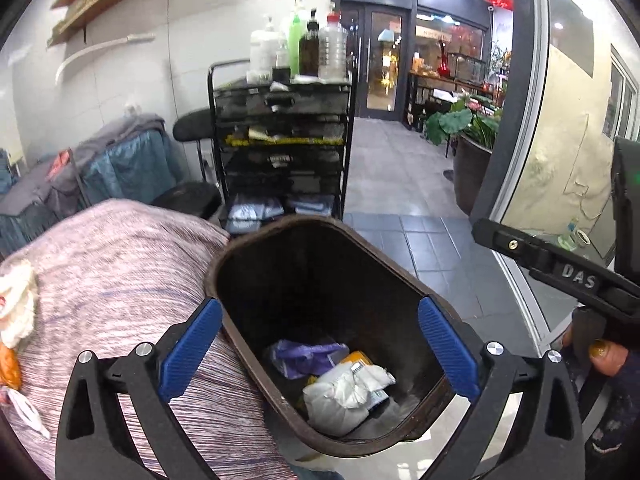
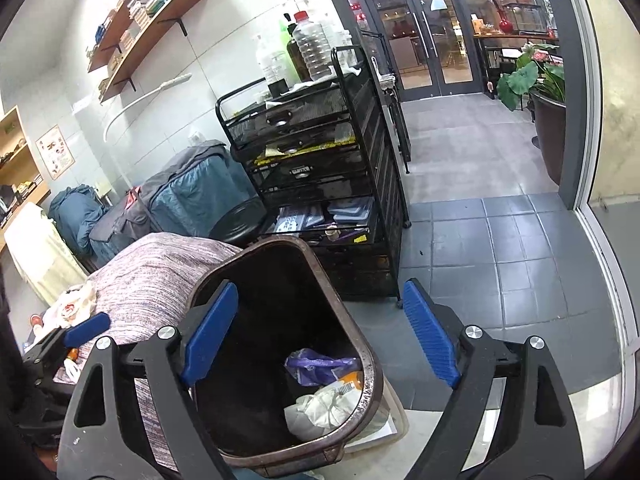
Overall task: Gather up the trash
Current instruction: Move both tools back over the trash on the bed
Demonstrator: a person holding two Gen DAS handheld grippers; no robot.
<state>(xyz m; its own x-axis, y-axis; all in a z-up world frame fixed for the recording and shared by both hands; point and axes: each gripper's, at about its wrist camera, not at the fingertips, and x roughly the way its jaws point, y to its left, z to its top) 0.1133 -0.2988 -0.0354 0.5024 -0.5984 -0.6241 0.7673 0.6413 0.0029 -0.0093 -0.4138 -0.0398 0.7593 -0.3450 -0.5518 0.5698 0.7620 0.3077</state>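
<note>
- On your left, the bed with the pink-grey striped cover [image 1: 120,280] carries some wrappers [image 1: 14,312] at its edge — probably the trash not yet collected.
- Your left gripper [image 1: 318,354] stands wide apart and empty, just above the brown bin [image 1: 224,256], a good place for dropping.
- Inside the bin lie a white crumpled bag [image 1: 344,394] and a purple wrapper [image 1: 306,356].
- Your right gripper [image 2: 320,332] is also spread open and holds nothing — it hangs over the bin's right rim.
</note>
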